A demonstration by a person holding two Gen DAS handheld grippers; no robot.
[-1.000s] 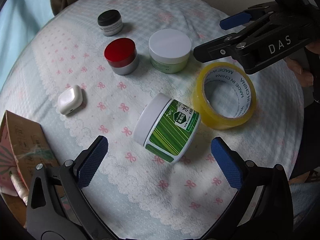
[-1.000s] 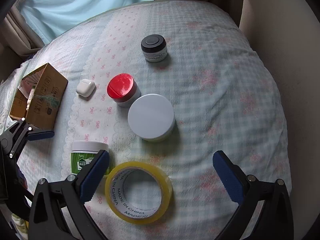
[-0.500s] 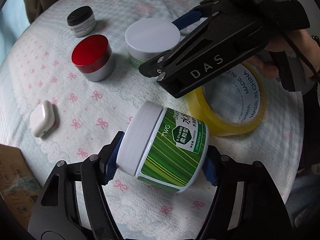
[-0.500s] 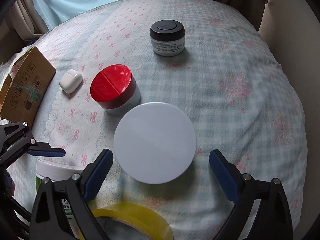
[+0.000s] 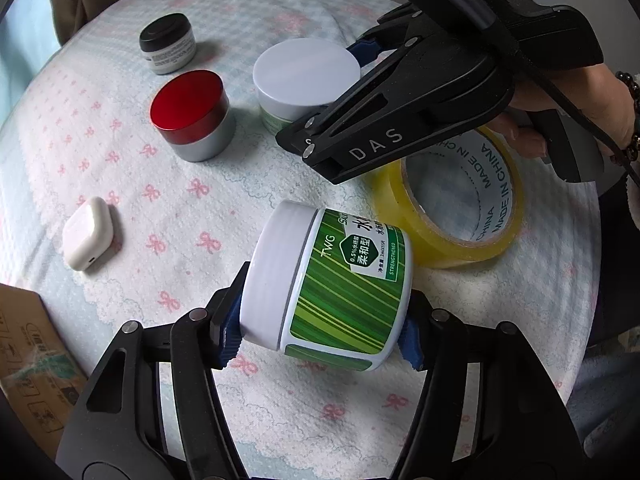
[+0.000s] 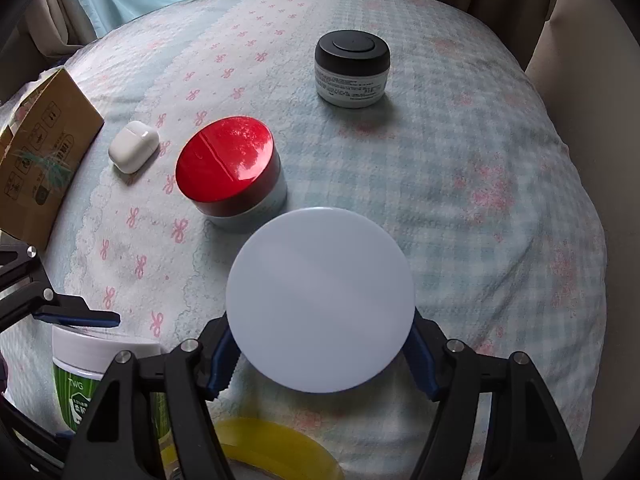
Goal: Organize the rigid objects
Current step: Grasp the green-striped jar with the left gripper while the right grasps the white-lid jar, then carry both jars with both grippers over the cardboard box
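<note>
White-lidded green-striped plastic jar point(image 5: 340, 292): "TWG", "0.5%", "STRENGTHENED", with Chinese characters on a green badge. Yellow roll of clear tape point(image 5: 464, 208), inner core: "MADE IN CHINA", repeated. Black right tool point(image 5: 362, 50), side arm: "DAS". Black-lidded jar's point(image 6: 352, 70) label print is illegible.
</note>
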